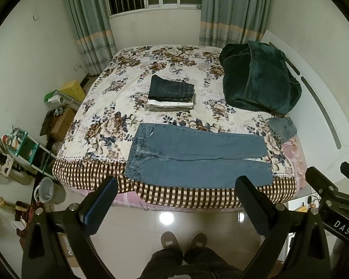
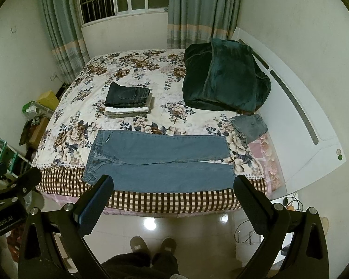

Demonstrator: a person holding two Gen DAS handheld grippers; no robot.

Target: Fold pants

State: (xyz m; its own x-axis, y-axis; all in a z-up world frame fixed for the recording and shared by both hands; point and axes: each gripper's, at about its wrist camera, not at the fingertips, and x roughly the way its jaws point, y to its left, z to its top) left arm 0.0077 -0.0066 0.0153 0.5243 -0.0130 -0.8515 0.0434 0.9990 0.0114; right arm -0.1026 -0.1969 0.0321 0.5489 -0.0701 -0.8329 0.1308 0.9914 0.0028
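The light blue jeans are laid flat, unfolded, at the lower centre of the frame on the near edge of the bed. A stack of folded pants is seen behind them. The left claw and the right claw are spread and empty above the floor; every fold is judged to remain.

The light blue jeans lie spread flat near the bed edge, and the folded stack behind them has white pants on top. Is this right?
Not quite. The top of the folded stack is dark denim; the white piece lies beneath it, as the left wrist view shows. The light blue jeans do lie flat near the bed edge.
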